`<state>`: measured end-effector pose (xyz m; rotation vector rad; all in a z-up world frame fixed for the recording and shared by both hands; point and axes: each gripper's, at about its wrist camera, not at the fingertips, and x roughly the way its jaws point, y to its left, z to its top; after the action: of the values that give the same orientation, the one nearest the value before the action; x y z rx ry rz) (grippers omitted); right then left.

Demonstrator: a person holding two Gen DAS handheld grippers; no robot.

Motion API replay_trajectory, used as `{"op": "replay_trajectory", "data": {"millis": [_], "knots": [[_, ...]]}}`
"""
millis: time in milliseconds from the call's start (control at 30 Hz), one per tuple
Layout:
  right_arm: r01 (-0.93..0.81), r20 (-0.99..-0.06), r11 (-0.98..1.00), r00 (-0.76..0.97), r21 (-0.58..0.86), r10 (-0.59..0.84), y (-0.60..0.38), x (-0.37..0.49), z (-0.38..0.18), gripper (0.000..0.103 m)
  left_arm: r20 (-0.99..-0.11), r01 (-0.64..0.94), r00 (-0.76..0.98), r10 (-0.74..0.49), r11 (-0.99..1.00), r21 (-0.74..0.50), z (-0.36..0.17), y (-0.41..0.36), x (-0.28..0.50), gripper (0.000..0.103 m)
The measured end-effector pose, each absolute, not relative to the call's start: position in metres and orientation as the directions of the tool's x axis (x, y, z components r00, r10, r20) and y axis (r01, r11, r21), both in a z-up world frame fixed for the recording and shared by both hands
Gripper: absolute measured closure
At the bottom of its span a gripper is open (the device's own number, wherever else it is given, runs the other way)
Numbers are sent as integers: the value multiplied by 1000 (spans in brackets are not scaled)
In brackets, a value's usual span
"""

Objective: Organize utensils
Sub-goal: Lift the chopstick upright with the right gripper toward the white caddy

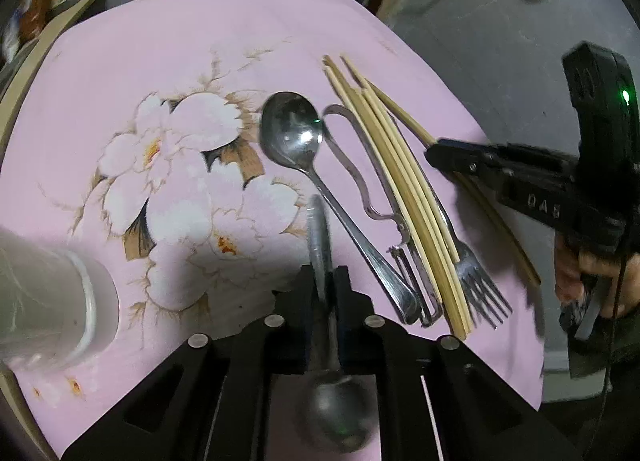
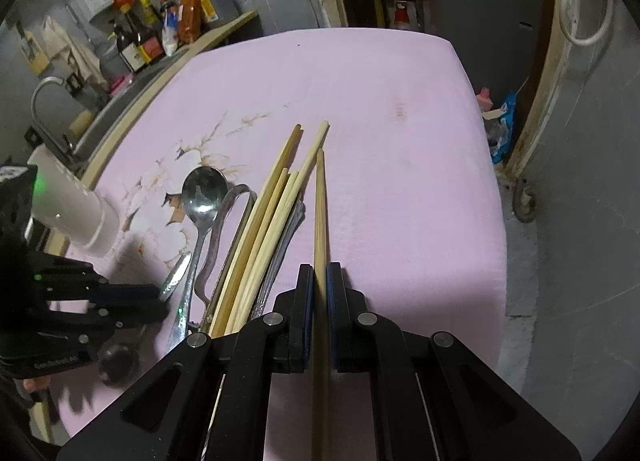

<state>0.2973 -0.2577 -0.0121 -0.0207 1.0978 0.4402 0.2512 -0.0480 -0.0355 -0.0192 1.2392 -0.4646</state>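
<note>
A pink flower-printed cloth-covered surface (image 2: 400, 109) carries a steel spoon (image 1: 294, 137), steel peeler (image 1: 362, 189), pale wooden chopsticks (image 1: 400, 181), steel fork (image 1: 478, 281), and, far left, a white cup (image 2: 78, 209).

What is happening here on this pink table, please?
A person is sorting utensils with two handheld grippers. The left gripper is shut on a spoon, and the right gripper is shut on one chopstick. Another spoon, a peeler, a fork and more chopsticks lie on the pink tablecloth near a white cup.
</note>
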Motion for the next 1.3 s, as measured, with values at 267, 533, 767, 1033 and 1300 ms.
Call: {"op": "replay_trajectory", "data": {"millis": [267, 533, 767, 1033, 1300], "knots": [[-306, -789, 895, 433, 325, 435, -272, 276, 1, 99, -848, 296, 353, -396, 907, -301, -30, -35, 220, 100], [-353, -522, 871, 700, 342, 488, -271, 210, 27, 99, -749, 282, 555, -362, 929, -240, -6, -11, 167, 103], [-383, -291, 850, 820, 362, 493, -259, 183, 43, 99, -598, 258, 724, -344, 939, -228, 21, -18, 145, 103], [-469, -31, 832, 866, 297, 499, -220, 162, 77, 99, -378, 218, 879, -292, 950, -226, 77, -4, 131, 103], [-554, 182, 781, 832, 289, 524, -171, 173, 119, 99, -209, 164, 952, -223, 950, -266, 141, 53, 127, 103]]}}
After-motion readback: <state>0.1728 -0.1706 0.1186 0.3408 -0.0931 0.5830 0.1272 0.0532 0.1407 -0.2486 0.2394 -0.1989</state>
